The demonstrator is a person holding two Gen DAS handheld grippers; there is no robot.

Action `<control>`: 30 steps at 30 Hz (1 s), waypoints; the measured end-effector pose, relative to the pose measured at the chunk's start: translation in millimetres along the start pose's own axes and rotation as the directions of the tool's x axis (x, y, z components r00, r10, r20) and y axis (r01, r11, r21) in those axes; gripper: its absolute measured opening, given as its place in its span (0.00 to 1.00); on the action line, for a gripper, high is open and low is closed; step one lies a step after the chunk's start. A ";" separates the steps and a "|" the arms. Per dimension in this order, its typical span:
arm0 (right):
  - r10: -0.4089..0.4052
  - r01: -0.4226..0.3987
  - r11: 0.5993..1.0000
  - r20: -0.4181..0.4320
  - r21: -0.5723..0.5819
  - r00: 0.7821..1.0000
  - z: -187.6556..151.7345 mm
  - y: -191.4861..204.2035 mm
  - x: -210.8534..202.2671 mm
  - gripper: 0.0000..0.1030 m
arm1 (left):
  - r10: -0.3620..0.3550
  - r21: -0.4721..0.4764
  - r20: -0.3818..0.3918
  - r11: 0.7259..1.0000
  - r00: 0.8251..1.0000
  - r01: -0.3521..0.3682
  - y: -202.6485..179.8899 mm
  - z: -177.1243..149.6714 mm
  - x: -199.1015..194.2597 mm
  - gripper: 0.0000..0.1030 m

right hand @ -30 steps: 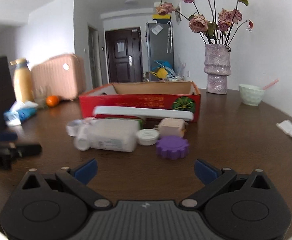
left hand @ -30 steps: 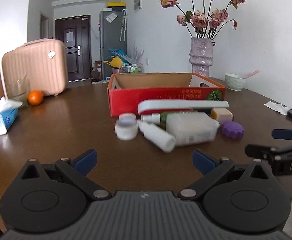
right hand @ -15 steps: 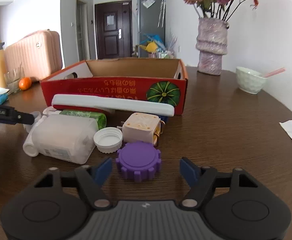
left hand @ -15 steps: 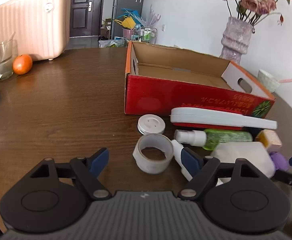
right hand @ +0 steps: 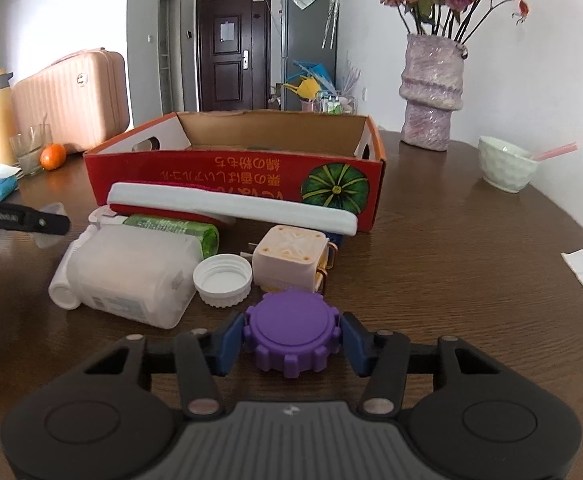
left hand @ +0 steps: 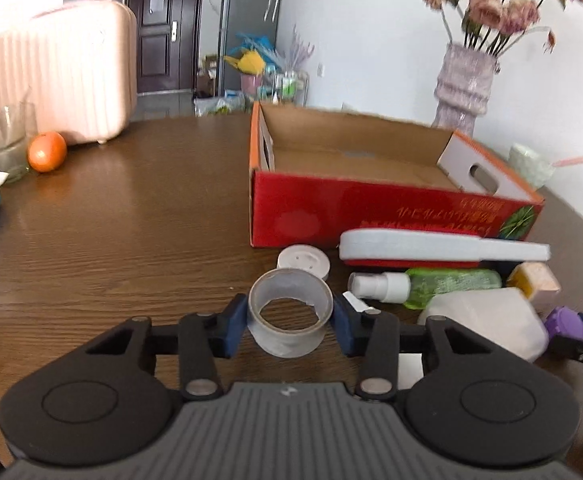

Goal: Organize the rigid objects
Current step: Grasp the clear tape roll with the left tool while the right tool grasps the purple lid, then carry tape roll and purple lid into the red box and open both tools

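- The left gripper sits at lower centre of the left wrist view, its jaws closing around a roll of clear tape; both blue pads lie against the roll's sides, and the roll rests on the brown table.
- Just above the tape in that view lies a white round lid, and right of it a green spray bottle lies on its side.
- The right gripper sits at lower centre of the right wrist view, jaws closing on a purple toothed cap; the blue pads touch or nearly touch its left and right edges, and the cap stands on the table.
- Above the purple cap in the right wrist view lie a white ribbed cap, open side up, and a pale cube-shaped block, beside each other.
- To the left of them a frosted white bottle lies on its side.
- A long white bar with a red underside lies across the pile, against the front wall of the red cardboard box.
- The box is open at centre frame in both views; its inside looks bare cardboard where it is visible.
- In the upper right of the right wrist view stand a purple vase of dried roses and a pale green bowl.
- At the left edge are a pink suitcase, an orange and a glass.
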State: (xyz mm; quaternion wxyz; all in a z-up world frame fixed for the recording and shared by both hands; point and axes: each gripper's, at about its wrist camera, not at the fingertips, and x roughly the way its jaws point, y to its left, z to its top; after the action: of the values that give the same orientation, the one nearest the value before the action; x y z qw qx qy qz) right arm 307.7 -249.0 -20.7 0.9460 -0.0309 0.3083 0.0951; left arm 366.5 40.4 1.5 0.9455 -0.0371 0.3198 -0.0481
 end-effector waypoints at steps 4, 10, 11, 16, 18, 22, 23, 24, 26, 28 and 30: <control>-0.008 0.008 1.000 0.031 0.005 0.999 -11.0 -0.4 -28.3 0.50 | -0.002 -0.027 0.045 1.000 0.999 0.003 1.4 -8.8 -34.1 0.44; -0.036 0.038 0.999 0.112 -0.016 0.993 -33.2 8.3 -78.8 0.50 | 0.054 0.046 0.156 0.997 0.986 -0.062 -15.9 -35.4 -87.5 0.43; -0.039 0.041 0.999 0.122 -0.018 0.992 -37.3 10.2 -85.7 0.50 | 0.055 0.051 0.170 0.997 0.984 -0.064 -18.9 -40.3 -95.4 0.43; -0.033 0.039 0.999 0.175 -0.032 0.984 -56.7 21.7 -118.3 0.50 | 0.018 0.064 0.232 0.997 0.973 -0.034 -30.7 -62.5 -135.6 0.43; -0.031 0.040 0.998 0.197 -0.041 0.980 -63.2 25.7 -128.6 0.50 | 0.022 0.076 0.256 0.996 0.967 -0.043 -33.8 -71.8 -146.8 0.43; -0.026 0.036 0.999 0.222 -0.041 0.975 -70.7 29.9 -142.8 0.50 | 0.021 0.081 0.280 0.996 0.960 -0.045 -37.0 -85.6 -166.7 0.43; -0.025 0.036 0.998 0.229 -0.045 0.973 -72.1 31.4 -146.1 0.50 | 0.022 0.081 0.288 0.996 0.957 -0.048 -36.9 -88.1 -171.3 0.43; -0.025 0.037 0.998 0.236 -0.051 0.971 -72.8 32.8 -149.0 0.50 | 0.025 0.078 0.296 0.996 0.955 -0.050 -35.7 -89.9 -175.1 0.43; -0.021 0.037 0.998 0.247 -0.058 0.969 -73.1 34.9 -152.4 0.50 | 0.027 0.072 0.304 0.996 0.952 -0.051 -34.7 -93.1 -181.4 0.43; -0.018 0.036 0.997 0.254 -0.067 0.967 -71.6 36.3 -153.6 0.50 | 0.025 0.064 0.310 0.997 0.950 -0.047 -32.7 -93.7 -184.9 0.43; -0.017 0.037 0.997 0.261 -0.071 0.965 -68.5 36.7 -153.6 0.50 | 0.027 0.061 0.315 0.997 0.949 -0.049 -31.8 -92.7 -186.6 0.43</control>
State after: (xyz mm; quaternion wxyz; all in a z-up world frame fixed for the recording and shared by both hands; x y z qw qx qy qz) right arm 139.2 -245.7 14.4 0.9776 -0.0581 0.1774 0.0972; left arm 160.4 26.5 43.4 0.9858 -0.0058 0.1641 -0.0341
